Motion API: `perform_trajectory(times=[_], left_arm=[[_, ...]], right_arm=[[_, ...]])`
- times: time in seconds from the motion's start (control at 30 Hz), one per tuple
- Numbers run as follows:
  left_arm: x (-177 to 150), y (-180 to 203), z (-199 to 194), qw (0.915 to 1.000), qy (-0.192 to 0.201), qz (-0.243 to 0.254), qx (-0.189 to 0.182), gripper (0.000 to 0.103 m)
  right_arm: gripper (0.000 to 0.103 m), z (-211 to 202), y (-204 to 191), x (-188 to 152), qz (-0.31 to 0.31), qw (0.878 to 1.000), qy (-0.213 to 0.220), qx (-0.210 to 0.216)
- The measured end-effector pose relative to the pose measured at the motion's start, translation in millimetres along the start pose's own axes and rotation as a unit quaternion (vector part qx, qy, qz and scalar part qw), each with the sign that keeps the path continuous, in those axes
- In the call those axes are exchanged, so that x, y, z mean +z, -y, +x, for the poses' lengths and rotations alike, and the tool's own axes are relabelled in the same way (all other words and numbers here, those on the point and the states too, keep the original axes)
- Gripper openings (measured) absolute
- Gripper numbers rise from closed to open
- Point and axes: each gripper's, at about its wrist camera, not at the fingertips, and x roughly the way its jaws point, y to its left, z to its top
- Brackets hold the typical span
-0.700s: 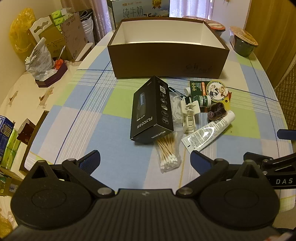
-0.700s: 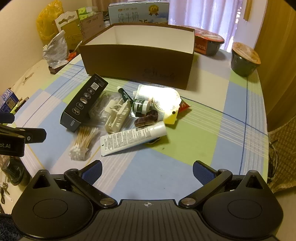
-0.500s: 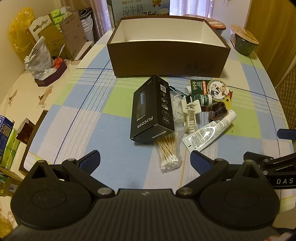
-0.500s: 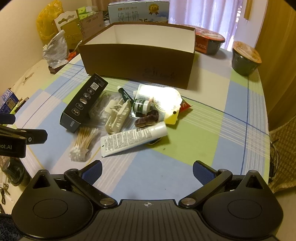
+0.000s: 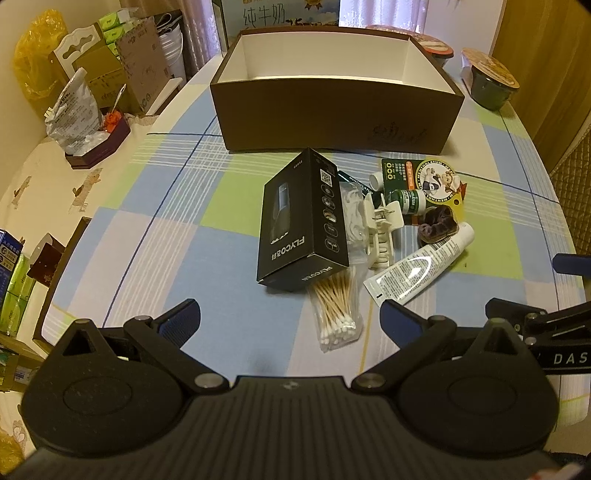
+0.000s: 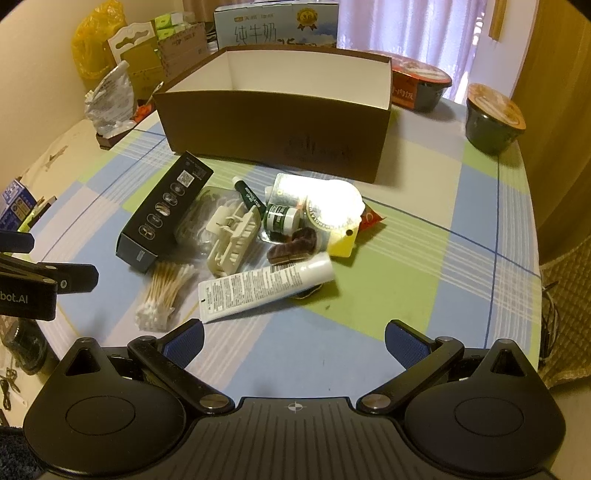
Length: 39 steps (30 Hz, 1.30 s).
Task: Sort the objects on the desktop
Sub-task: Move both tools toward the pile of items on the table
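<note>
A heap of small items lies on the checked tablecloth before an empty brown box (image 5: 334, 122) (image 6: 273, 133). In it are a black carton (image 5: 303, 225) (image 6: 164, 214), a packet of cotton swabs (image 5: 334, 308) (image 6: 164, 291), a cream hair claw (image 5: 380, 232) (image 6: 232, 240), a white tube (image 5: 419, 269) (image 6: 266, 290), a green bottle (image 5: 408, 201) (image 6: 282, 218), a dark scrunchie (image 5: 437, 225) (image 6: 293, 245) and a Mentholatum card (image 5: 424, 177). My left gripper (image 5: 290, 317) hangs open above the near cloth, short of the swabs. My right gripper (image 6: 293, 341) is open too, just short of the tube.
Two lidded instant-food bowls (image 6: 493, 118) (image 6: 419, 86) stand at the far right, behind and beside the box. A milk carton box (image 5: 280, 14) stands behind it. A side surface on the left carries a foil bag (image 5: 75, 114), cartons and a yellow bag.
Both grippers have edged slightly forward toward the heap, so the items sit a little lower in both views. Jaws stay wide apart.
</note>
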Motion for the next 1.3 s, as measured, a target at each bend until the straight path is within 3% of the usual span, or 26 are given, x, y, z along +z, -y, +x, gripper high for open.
perform_trajectory(times=[1.0, 1.3], left_arm=[[14.5, 7.4, 25.4, 0.9995, -0.02, 0.024, -0.004, 0.102], [19.6, 18.2, 42.1, 0.9984, -0.01, 0.054, -0.017, 0.1]], right_arm=[[0.101, 16.4, 12.7, 7.4, 0.017, 1.0, -0.012, 0.007], [0.101, 28.1, 22.8, 10.0, 0.039, 0.999, -0.013, 0.007]])
